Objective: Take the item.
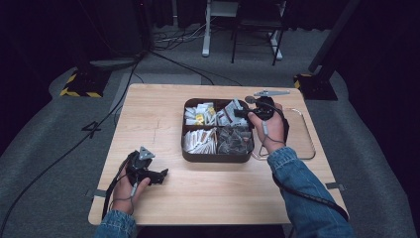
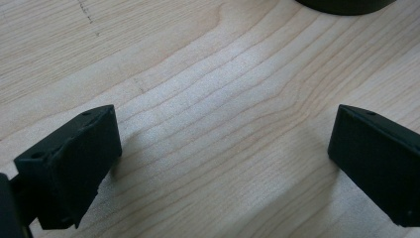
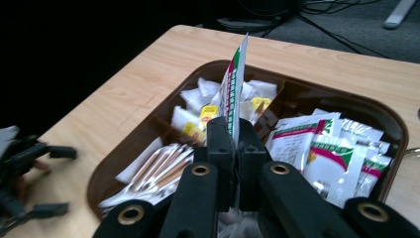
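Dark room, grey carpet, cables running across the floor behind a light wood table. Black-and-yellow striped stand bases sit off both far corners.

Brown compartment tray sits right of table centre, four sections. Far-left section holds small white packets with yellow marks, far-right section white sachets with green and pink print, near-left long paper-wrapped sticks, near-right greyish clear packets. Clear plastic tray lies just right of the brown one, touching or nearly so.

Right gripper is over the far-right part of the brown tray, held by a hand in a denim sleeve. Jaws clamped tight on one sachet, white with green and pink print. Sachet stands upright, edge-on to the right gripper view, sticking up well above the jaw tips and clear of the other sachets below. Grip is on its lower end.

Left gripper is at the near-left of the table, well apart from the brown tray, pointing toward it. Jaws wide apart, nothing between them, bare wood grain under them. Whether the jaws touch the wood, can't tell. Dark tray edge just visible at the top of the left gripper view.
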A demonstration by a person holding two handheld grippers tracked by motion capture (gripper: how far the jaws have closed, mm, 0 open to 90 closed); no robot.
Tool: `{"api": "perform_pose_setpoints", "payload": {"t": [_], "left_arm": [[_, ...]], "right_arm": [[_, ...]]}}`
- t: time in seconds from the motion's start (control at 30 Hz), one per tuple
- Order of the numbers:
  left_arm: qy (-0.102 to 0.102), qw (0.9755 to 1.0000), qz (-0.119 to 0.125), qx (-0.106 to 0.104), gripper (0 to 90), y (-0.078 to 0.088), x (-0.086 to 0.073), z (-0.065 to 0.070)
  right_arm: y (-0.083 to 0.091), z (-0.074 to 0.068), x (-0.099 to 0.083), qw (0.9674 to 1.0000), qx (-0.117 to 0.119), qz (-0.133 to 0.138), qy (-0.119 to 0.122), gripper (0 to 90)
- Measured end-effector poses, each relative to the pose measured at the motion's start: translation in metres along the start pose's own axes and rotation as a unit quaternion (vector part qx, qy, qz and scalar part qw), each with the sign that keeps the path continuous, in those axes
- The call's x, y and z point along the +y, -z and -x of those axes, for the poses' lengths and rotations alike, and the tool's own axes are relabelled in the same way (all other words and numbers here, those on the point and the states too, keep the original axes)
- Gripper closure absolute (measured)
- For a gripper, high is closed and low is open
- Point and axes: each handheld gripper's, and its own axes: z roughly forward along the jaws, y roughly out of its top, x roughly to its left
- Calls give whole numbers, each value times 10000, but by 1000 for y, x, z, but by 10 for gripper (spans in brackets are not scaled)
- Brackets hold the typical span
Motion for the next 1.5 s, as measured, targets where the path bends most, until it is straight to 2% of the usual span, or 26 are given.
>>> {"api": "perform_pose_setpoints", "payload": {"t": [0.07,0.13,0.17,0.37,0.7,0.77,0.87,1.07,1.3,1.5], "left_arm": [[5,10000,-1,2,4,0,0,0],[1,10000,3,-2,4,0,0,0],[-2,10000,5,1,4,0,0,0],[-4,10000,6,2,4,0,0,0],[0,10000,5,2,4,0,0,0],[0,10000,6,2,4,0,0,0],[-1,10000,5,2,4,0,0,0],[1,10000,6,2,4,0,0,0],[11,10000,11,3,4,0,0,0],[13,10000,12,1,4,0,0,0]], "right_arm": [[15,-5,-6,9999,117,42,-37,886],[18,-7,-7,9999,145,50,-33,886],[28,-12,-12,9997,244,55,-24,886],[49,-29,-26,9989,462,-5,85,886],[75,-54,-43,9975,603,-154,337,886],[77,-56,-45,9974,593,-177,366,886],[82,-62,-53,9969,517,-245,537,886],[85,-65,-67,9965,564,-368,503,886],[92,-67,-98,9964,662,-428,322,886],[93,-72,-114,9959,583,-570,400,885]]}}
